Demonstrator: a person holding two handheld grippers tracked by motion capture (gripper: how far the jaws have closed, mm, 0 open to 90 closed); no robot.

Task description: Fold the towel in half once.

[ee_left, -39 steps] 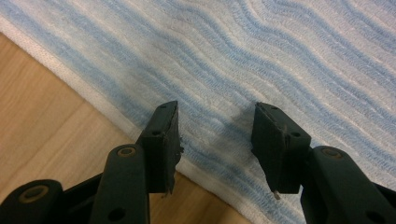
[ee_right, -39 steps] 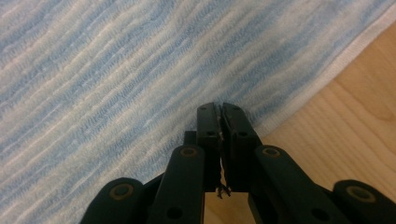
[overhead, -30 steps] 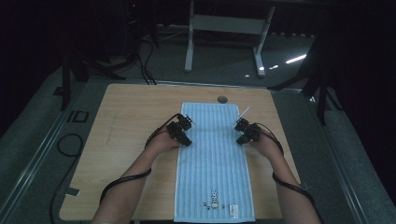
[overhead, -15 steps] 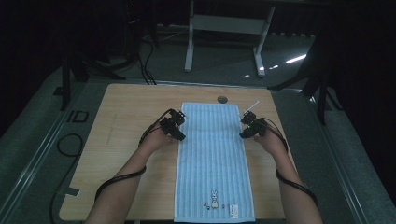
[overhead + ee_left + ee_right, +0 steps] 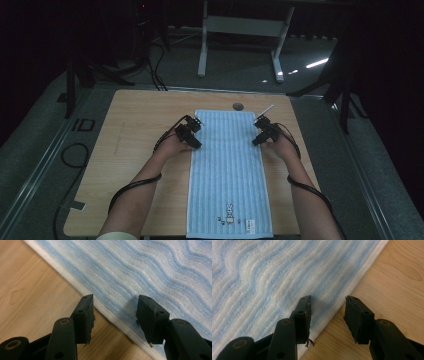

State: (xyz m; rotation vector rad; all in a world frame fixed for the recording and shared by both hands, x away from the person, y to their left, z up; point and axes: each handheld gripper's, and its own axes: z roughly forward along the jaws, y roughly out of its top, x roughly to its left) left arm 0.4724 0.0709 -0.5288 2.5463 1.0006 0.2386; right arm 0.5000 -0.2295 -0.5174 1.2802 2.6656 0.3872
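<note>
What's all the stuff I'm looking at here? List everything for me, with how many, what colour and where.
Towel: one, light blue with white stripes, spread flat and lengthwise down the middle of the table; a small rabbit print near its near end.
Table: one, light wood, under everything.
Round dark spot: one, on the table just past the towel's far edge; too small to tell what it is.
Metal stand: one, pale grey, on the floor beyond the table.
Cables: several, black, on the floor to the far left.
Left claw: one, black, open, jaws astride the towel's left edge.
Right claw: one, black, open, jaws astride the towel's right edge.
Forearms: two, entering from the bottom.
</note>
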